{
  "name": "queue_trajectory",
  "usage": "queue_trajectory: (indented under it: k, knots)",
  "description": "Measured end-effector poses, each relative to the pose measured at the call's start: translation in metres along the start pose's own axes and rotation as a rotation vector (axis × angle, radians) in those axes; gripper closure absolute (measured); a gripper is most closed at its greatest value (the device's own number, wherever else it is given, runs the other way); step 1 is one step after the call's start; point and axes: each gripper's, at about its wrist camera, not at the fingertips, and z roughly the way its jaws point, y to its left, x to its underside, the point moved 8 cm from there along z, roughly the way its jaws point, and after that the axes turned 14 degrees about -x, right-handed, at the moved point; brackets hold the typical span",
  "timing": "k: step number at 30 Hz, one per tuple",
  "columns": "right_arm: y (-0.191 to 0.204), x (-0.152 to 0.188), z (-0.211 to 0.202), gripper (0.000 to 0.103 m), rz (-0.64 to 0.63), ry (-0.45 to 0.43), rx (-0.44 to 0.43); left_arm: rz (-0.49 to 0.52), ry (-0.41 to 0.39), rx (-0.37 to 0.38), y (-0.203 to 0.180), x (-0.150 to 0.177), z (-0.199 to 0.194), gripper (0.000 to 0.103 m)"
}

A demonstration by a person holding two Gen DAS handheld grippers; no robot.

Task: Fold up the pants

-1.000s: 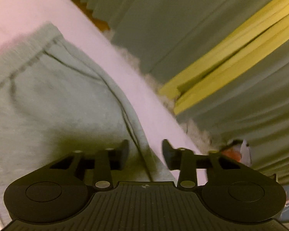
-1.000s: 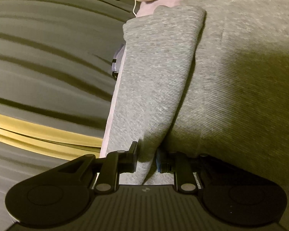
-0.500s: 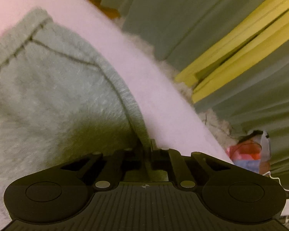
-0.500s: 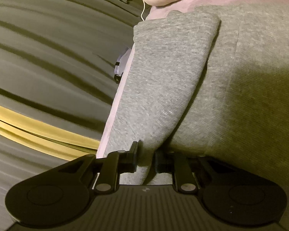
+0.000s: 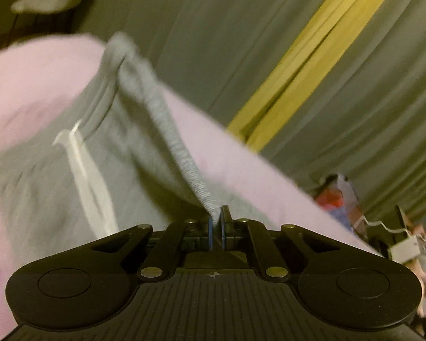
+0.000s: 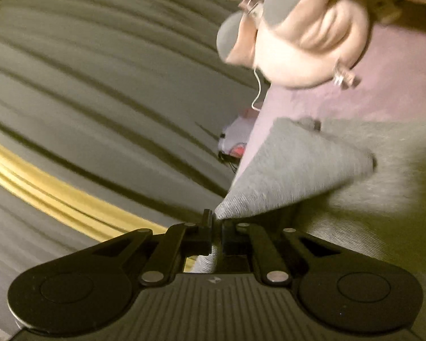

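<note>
Grey knitted pants (image 5: 56,176) lay on a soft pink bedcover (image 5: 227,159), near its edge beside pleated olive curtains (image 5: 213,28). Left gripper (image 5: 216,221) was clenched on the ribbed waistband (image 5: 181,153), a white drawstring (image 5: 85,170) alongside. Right gripper (image 6: 217,227) pinched a lifted, pointed fold of the fabric.

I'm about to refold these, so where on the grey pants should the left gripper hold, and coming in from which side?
Grip the ribbed waistband edge of the grey pants, from the side over the pink surface. There the band stands up as a thin ridge the jaws can close across. The left gripper is already pinched there.
</note>
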Motion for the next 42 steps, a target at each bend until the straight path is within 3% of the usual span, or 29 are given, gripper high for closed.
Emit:
queue_trajectory:
  k: [3, 7, 10, 13, 14, 16, 20, 24, 28, 31, 32, 33, 34, 35, 37, 42]
  knots:
    - [0.014, -0.001, -0.033, 0.097, -0.077, 0.001, 0.037, 0.007, 0.072, -0.033, 0.031, 0.048, -0.006, 0.096]
    - [-0.007, 0.006, -0.079, 0.097, -0.208, 0.057, 0.225, -0.085, 0.207, -0.055, 0.069, 0.088, 0.005, 0.094]
    - [-0.04, 0.008, -0.097, 0.097, -0.196, 0.109, 0.357, -0.118, 0.167, -0.114, 0.088, 0.084, 0.009, 0.085]
    - [-0.06, 0.01, -0.098, 0.092, -0.177, 0.149, 0.441, -0.163, 0.079, -0.162, 0.107, 0.062, 0.007, 0.063]
    - [-0.064, 0.011, -0.097, 0.092, -0.167, 0.156, 0.439, -0.18, 0.055, -0.175, 0.112, 0.056, 0.005, 0.051]
    - [-0.071, 0.013, -0.091, 0.088, -0.146, 0.179, 0.456, -0.218, 0.022, -0.186, 0.125, 0.042, 0.002, 0.041]
    - [-0.091, 0.016, -0.085, 0.076, -0.082, 0.228, 0.453, -0.246, 0.006, -0.201, 0.141, 0.028, 0.006, 0.04]
    - [-0.092, 0.012, -0.082, 0.05, -0.04, 0.247, 0.374, -0.261, -0.016, -0.262, 0.164, 0.017, 0.002, 0.034]
    - [-0.09, 0.002, -0.078, 0.045, -0.055, 0.238, 0.381, -0.303, -0.054, -0.313, 0.2, 0.009, -0.022, 0.031]
    - [-0.089, -0.003, -0.073, 0.047, -0.127, 0.245, 0.402, -0.33, -0.105, -0.362, 0.224, -0.009, -0.039, 0.028]
    - [-0.089, -0.004, -0.072, 0.055, -0.142, 0.243, 0.402, -0.34, -0.119, -0.377, 0.232, -0.014, -0.044, 0.027]
    - [-0.09, -0.007, -0.071, 0.077, -0.158, 0.237, 0.403, -0.35, -0.131, -0.39, 0.239, -0.018, -0.051, 0.027]
    - [-0.089, -0.008, -0.073, 0.091, -0.176, 0.227, 0.41, -0.355, -0.142, -0.4, 0.245, -0.022, -0.056, 0.027]
    - [-0.089, -0.01, -0.073, 0.098, -0.19, 0.221, 0.42, -0.356, -0.152, -0.406, 0.249, -0.025, -0.062, 0.026]
    - [-0.08, -0.012, -0.078, 0.098, -0.227, 0.205, 0.428, -0.352, -0.171, -0.412, 0.253, -0.028, -0.072, 0.024]
    - [-0.015, -0.016, -0.11, 0.098, -0.476, 0.12, 0.366, -0.281, -0.178, -0.388, 0.24, -0.022, -0.071, 0.023]
